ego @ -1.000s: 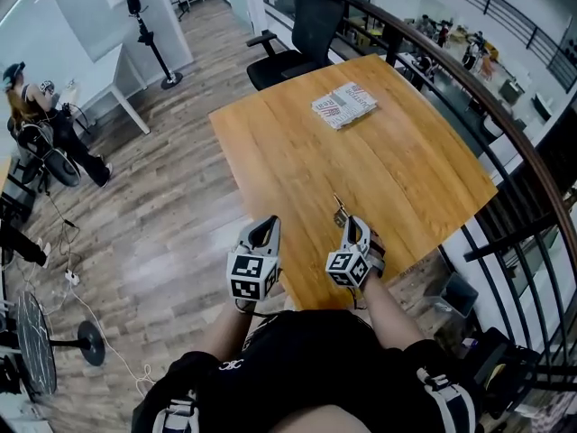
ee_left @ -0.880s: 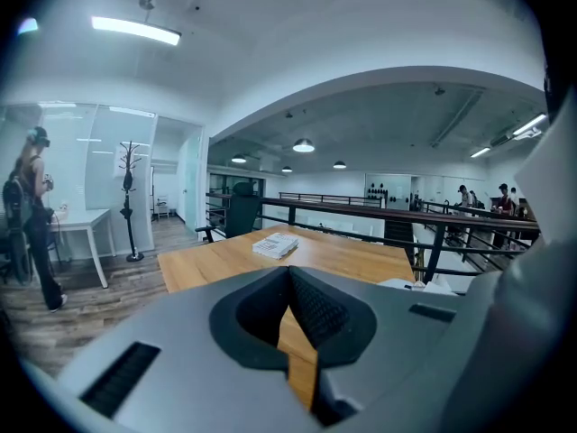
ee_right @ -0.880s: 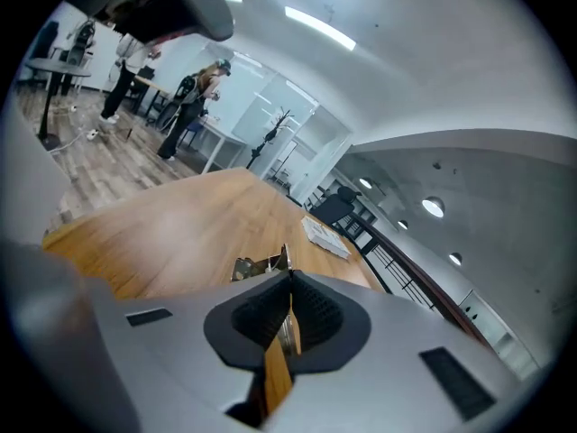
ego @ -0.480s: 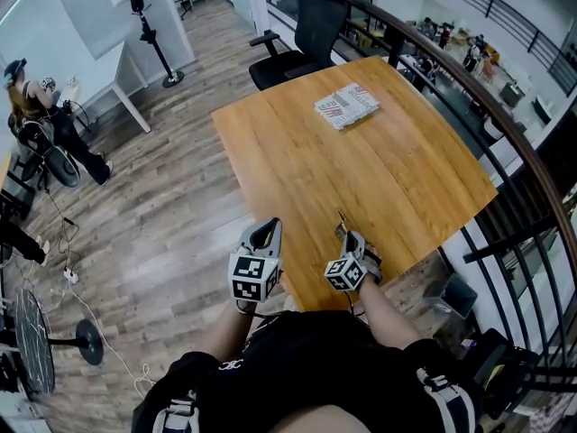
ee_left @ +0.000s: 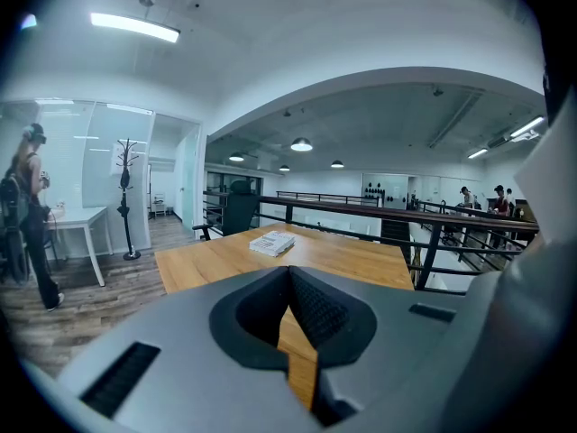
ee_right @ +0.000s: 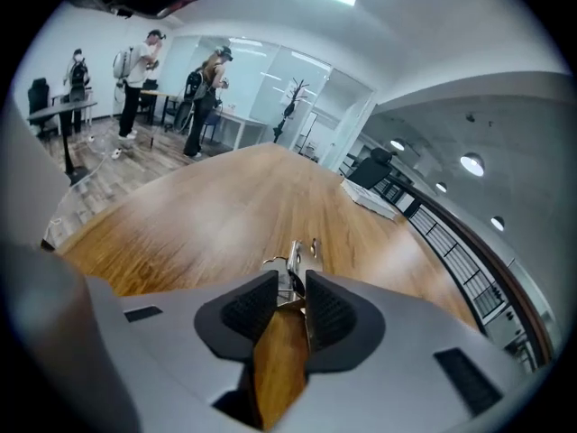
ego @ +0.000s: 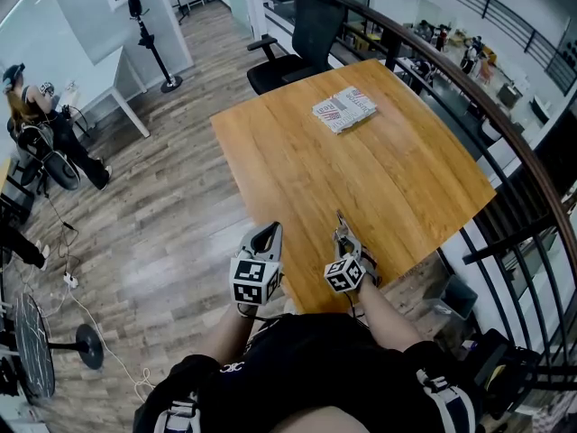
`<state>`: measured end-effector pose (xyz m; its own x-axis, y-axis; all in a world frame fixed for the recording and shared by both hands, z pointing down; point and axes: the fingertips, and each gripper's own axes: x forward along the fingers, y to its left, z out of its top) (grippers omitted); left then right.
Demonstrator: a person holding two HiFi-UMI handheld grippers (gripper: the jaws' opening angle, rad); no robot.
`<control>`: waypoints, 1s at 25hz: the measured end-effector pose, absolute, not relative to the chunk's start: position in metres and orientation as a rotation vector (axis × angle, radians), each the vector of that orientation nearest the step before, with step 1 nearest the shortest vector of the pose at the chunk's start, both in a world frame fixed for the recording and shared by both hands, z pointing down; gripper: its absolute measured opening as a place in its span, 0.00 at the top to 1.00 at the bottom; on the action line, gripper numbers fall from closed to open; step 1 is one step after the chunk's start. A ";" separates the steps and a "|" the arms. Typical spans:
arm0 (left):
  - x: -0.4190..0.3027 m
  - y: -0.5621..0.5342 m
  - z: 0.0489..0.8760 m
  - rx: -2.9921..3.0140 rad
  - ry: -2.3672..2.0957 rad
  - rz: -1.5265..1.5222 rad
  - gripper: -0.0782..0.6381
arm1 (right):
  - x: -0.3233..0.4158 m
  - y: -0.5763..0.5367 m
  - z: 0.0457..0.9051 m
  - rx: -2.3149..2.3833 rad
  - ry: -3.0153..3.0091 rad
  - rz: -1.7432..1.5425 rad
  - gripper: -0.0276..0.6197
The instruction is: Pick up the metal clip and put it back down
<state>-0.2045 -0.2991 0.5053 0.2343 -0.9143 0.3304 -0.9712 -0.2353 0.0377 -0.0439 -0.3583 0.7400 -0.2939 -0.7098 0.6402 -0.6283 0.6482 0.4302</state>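
**Right gripper [ego: 341, 233] releasing the metal clip [ego: 339, 216] onto the table [ego: 361, 152]; left gripper [ego: 266, 233] idling with its jaws together, holding nothing.**

The right jaws have just been opening and are standing apart. The clip [ee_right: 293, 260] is lying between the pads at their tips, unclamped, and appears to be resting on the wood near the table's near edge. In my judgement the lift and the set-down are all but complete, and only backing the right gripper clear of the clip is remaining.
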 end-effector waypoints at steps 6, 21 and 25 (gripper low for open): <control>-0.197 -0.301 0.506 2.279 -1.758 0.350 0.87 | -0.051 -0.365 0.690 1.169 -2.190 0.063 0.73; -0.166 -0.319 0.494 2.360 -1.716 0.335 0.87 | 0.029 -0.375 0.470 1.719 -2.514 -0.017 0.94; -0.159 -0.326 0.495 2.373 -1.700 0.343 0.87 | 0.033 -0.374 0.468 1.739 -2.511 -0.028 0.94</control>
